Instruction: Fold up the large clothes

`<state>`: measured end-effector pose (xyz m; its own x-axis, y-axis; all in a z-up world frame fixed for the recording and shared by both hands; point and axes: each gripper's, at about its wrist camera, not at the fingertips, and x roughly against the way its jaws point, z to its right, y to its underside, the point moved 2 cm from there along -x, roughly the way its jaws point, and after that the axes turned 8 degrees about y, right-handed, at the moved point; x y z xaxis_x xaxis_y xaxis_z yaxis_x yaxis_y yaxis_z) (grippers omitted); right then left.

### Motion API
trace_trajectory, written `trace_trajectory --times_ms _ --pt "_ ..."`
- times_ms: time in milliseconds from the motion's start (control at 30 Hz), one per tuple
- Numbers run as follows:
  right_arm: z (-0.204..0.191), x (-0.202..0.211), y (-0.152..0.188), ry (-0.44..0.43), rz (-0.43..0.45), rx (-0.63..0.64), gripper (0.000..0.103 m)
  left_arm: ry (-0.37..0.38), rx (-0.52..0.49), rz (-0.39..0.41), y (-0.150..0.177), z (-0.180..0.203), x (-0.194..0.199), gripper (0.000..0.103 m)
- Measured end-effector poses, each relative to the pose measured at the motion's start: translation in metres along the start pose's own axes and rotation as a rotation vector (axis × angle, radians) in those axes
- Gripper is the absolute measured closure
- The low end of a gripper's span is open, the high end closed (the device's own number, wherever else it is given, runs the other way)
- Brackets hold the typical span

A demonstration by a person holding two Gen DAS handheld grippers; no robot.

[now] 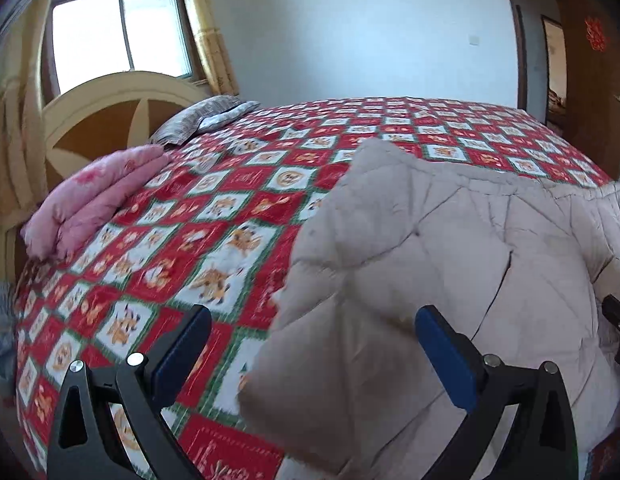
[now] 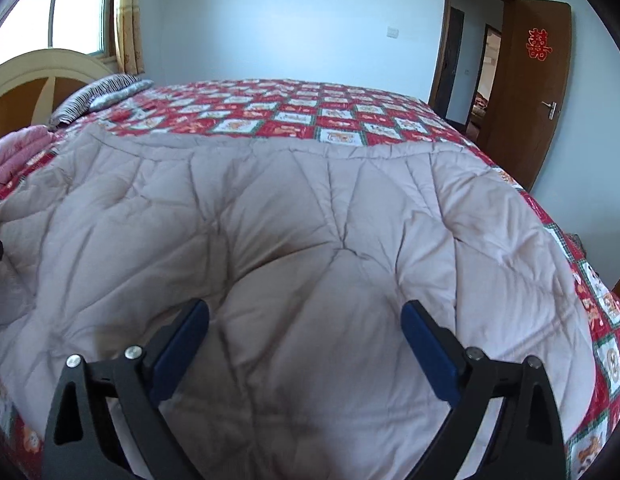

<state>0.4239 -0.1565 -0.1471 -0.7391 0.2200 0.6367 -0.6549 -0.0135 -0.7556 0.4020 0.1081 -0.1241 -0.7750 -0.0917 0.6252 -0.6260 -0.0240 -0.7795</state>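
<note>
Left claw (image 1: 313,344) stood wide open, gripping nothing — the near corner of the beige quilt (image 1: 429,260) lay below and between its fingers, pads apart from the cloth as far as the left wrist view showed. The quilt sat on the right side of the bed (image 1: 198,240), over the red checked bedspread; a pink folded blanket (image 1: 94,204) and a striped pillow (image 1: 198,118) lay well apart by the headboard.

Right wrist view: right claw (image 2: 306,332) also wide open, empty, hovering over the quilt (image 2: 290,208) — the cloth lay spread broadly, far edge fairly straight, surface puffy and creased.

Judgement: it looked already doubled at least once, but still large; more folds and smoothing seemed left. No corner was grasped yet.
</note>
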Motion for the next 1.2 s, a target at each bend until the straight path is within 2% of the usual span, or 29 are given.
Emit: trace_trajectory --times_ms 100,200,300,433,500,600,633,667,700,767,833,867,967,1067,1200 --pt "-0.010 0.024 0.018 -0.001 0.048 0.039 0.004 0.044 0.144 -0.021 0.021 -0.032 0.006 0.001" --pt "-0.021 0.008 0.034 0.013 -0.022 0.071 0.004 0.147 0.276 -0.069 0.036 -0.042 -0.006 0.001" --pt "-0.020 -0.002 0.034 0.011 -0.067 0.068 0.004 0.188 0.299 -0.093 0.041 -0.032 -0.017 0.001" --pt "-0.023 -0.006 0.035 0.029 -0.080 0.087 0.002 0.254 0.282 -0.109 0.044 -0.009 -0.026 0.001" --pt "-0.024 -0.008 0.035 0.031 -0.090 0.091 0.002 0.230 0.270 -0.106 0.044 -0.004 -0.036 0.001" --pt "-0.023 -0.009 0.036 0.029 -0.093 0.089 0.002 0.297 0.335 -0.115 0.044 -0.009 -0.048 0.001" --pt "-0.024 -0.008 0.037 0.030 -0.092 0.089 0.002 0.322 0.360 -0.109 0.042 -0.012 -0.049 0.005" --pt "-0.026 -0.011 0.035 0.031 -0.090 0.088 0.002 0.340 0.367 -0.101 0.040 -0.012 -0.049 0.015" --pt "-0.026 -0.011 0.035 0.030 -0.087 0.085 0.002 0.353 0.361 -0.094 0.038 -0.011 -0.049 0.022" --pt "-0.027 -0.011 0.033 0.026 -0.081 0.081 0.002 0.398 0.311 -0.075 0.031 -0.003 -0.044 0.060" --pt "-0.022 -0.006 0.033 -0.004 -0.072 0.069 0.002 0.394 0.236 -0.055 0.020 0.006 -0.033 0.076" --pt "-0.018 -0.003 0.032 -0.013 -0.071 0.073 0.003 0.391 0.210 -0.040 0.014 0.009 -0.026 0.079" --pt "-0.003 0.012 0.024 -0.022 -0.054 0.061 0.012 0.395 0.126 0.033 -0.005 0.020 0.001 0.081" --pt "0.018 0.028 0.012 0.023 -0.009 0.037 0.012 0.387 0.016 0.117 -0.025 0.043 0.032 0.081" --pt "0.051 0.027 0.000 0.103 -0.010 0.024 0.012 0.402 -0.170 0.219 -0.047 0.095 0.077 0.081"
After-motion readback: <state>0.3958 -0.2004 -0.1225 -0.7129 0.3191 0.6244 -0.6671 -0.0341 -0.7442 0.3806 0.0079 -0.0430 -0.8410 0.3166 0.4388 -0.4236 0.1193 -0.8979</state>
